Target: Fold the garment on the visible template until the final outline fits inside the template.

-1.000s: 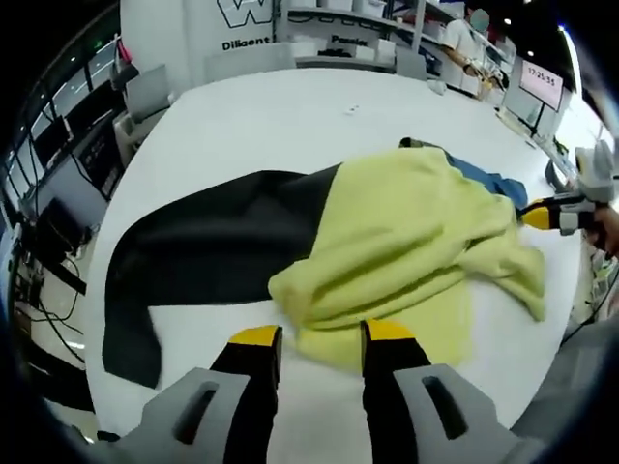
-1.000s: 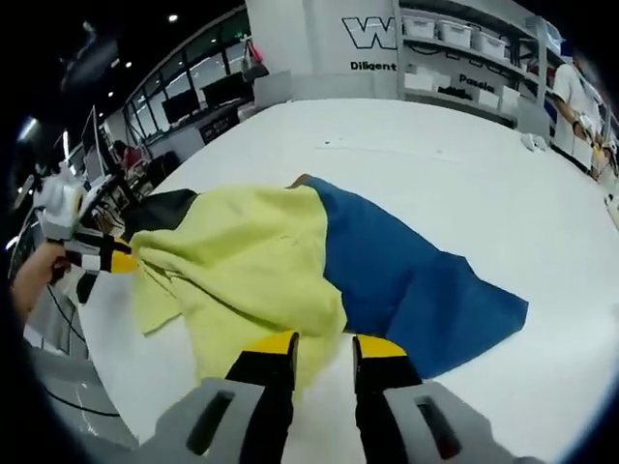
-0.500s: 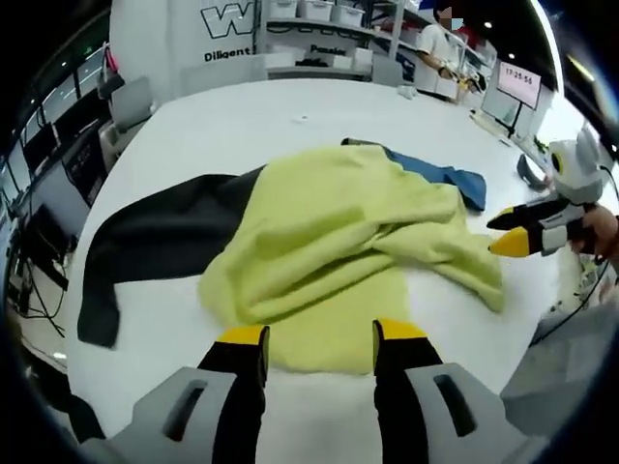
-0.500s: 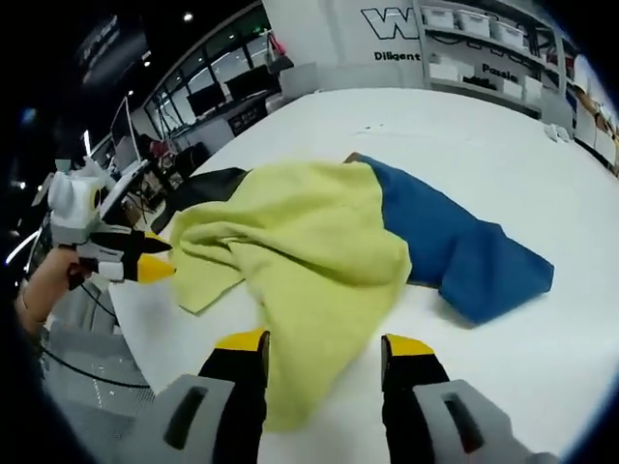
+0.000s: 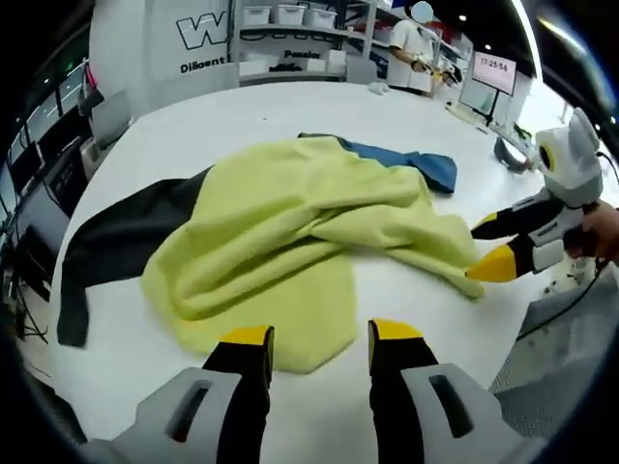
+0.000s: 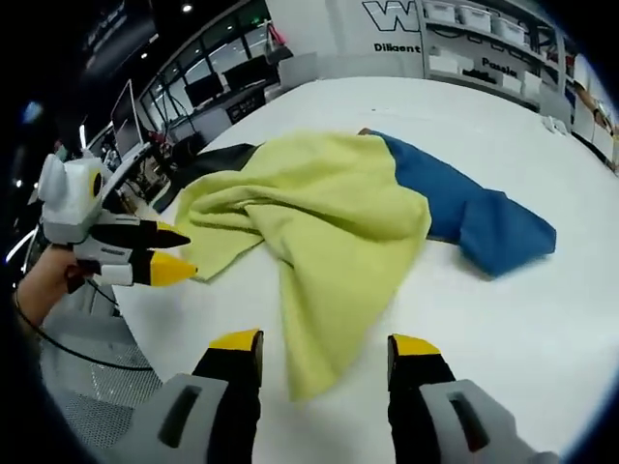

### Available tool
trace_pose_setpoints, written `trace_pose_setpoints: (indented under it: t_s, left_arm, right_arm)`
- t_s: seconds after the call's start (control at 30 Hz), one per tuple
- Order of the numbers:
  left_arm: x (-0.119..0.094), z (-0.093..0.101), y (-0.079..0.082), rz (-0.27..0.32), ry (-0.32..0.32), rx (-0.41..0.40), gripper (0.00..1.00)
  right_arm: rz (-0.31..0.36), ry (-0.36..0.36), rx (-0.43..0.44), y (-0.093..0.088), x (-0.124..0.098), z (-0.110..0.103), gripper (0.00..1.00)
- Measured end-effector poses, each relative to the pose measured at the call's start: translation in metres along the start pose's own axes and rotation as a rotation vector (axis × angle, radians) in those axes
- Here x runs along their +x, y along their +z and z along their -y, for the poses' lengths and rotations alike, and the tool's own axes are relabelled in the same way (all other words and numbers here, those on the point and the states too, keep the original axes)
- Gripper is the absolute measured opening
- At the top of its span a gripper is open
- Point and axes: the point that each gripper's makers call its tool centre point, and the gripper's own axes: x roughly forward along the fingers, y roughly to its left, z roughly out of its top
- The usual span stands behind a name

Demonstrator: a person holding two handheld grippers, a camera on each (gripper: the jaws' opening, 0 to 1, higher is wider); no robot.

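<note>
Yellow-green fleece garment (image 5: 290, 242) now lies released on the white worktop (image 5: 242, 116); both tongs (image 5: 314, 338) (image 6: 324, 343) have backed off, spread and empty; folding remains unfinished.

Your garment (image 5: 280, 222) lies crumpled on the white bench (image 5: 242, 116), a loose heap of three colours. Its yellow-green middle (image 6: 319, 213) is bunched in folds and draped over the rest; a black part (image 5: 116, 242) trails out one side, a blue part (image 6: 474, 217) the other.
</note>
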Motion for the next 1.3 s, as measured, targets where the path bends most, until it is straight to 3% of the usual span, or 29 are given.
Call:
trace_pose_setpoints:
  t_s: [0.13, 0.37, 0.57, 0.67, 0.73, 0.97, 1.3]
  left_arm:
    - [0.004, 0.013, -0.001, 0.002, -0.025, 0.003, 0.36]
    - [0.011, 0.012, -0.008, -0.019, 0.001, 0.024, 0.3]
    - [0.013, 0.001, -0.008, -0.019, 0.053, 0.041, 0.23]
    - [0.014, -0.006, -0.01, -0.027, 0.075, 0.038, 0.09]
    - [0.013, -0.005, -0.01, -0.022, 0.053, -0.004, 0.07]
    - [-0.006, -0.011, -0.002, 0.01, 0.01, -0.027, 0.05]
    - [-0.037, -0.018, -0.007, 0.014, -0.017, -0.068, 0.05]
  right_arm:
    - [-0.015, -0.001, 0.008, -0.01, 0.002, -0.005, 0.48]
    - [-0.01, -0.066, 0.0, -0.017, 0.003, -0.001, 0.42]
    - [-0.001, -0.083, 0.01, -0.02, 0.002, 0.005, 0.19]
    - [0.009, -0.087, 0.007, -0.019, 0.001, 0.006, 0.1]
    - [0.007, -0.083, -0.004, -0.018, 0.0, 0.005, 0.01]
    - [-0.001, -0.058, -0.064, -0.016, -0.009, 0.004, 0.0]
    - [-0.02, -0.027, -0.083, -0.027, -0.028, 0.002, 0.0]
